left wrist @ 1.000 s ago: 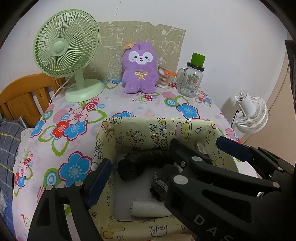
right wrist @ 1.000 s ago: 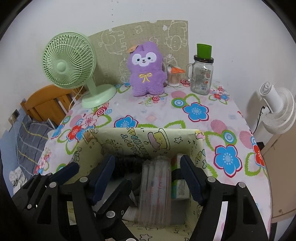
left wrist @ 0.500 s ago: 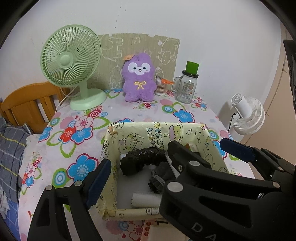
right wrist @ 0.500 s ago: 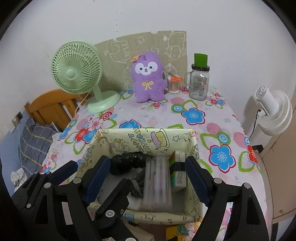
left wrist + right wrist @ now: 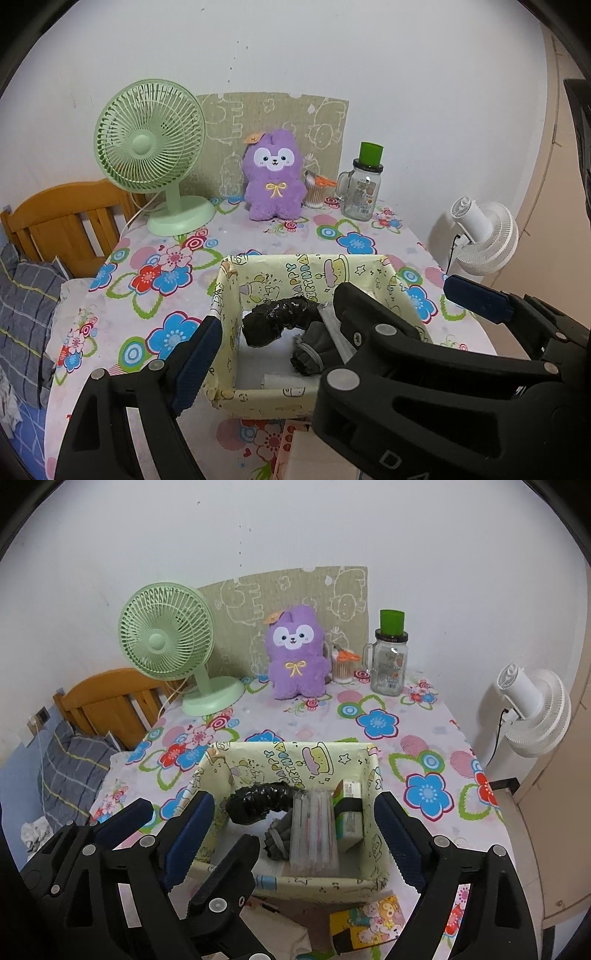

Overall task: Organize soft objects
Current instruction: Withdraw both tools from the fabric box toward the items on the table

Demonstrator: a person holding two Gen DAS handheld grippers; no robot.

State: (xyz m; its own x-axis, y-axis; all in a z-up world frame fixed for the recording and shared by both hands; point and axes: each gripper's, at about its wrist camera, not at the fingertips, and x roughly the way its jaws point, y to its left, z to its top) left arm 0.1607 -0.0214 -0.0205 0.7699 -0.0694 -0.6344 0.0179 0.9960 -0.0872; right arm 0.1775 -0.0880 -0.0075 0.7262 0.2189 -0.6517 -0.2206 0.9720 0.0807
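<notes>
A yellow cartoon-print box (image 5: 295,264) (image 5: 258,755) sits on the floral table. It holds a black crinkled roll (image 5: 279,319) (image 5: 258,801), a grey sock-like bundle (image 5: 314,350) (image 5: 279,838), a clear tube packet (image 5: 314,830) and a small carton (image 5: 347,818). A purple plush (image 5: 273,177) (image 5: 297,653) stands upright at the back. My left gripper (image 5: 340,317) is open and empty, above the box's near side. My right gripper (image 5: 295,834) is open and empty, its pads flanking the box's front.
A green desk fan (image 5: 155,147) (image 5: 170,642) stands back left, a glass jar with green lid (image 5: 364,184) (image 5: 389,657) and a cotton-swab cup (image 5: 343,666) back right. A white fan (image 5: 532,712) stands off the table's right edge. A wooden bed frame (image 5: 62,221) is left.
Both grippers have pulled back and up from the box. The box and table now look smaller and farther away. Both stay open.
</notes>
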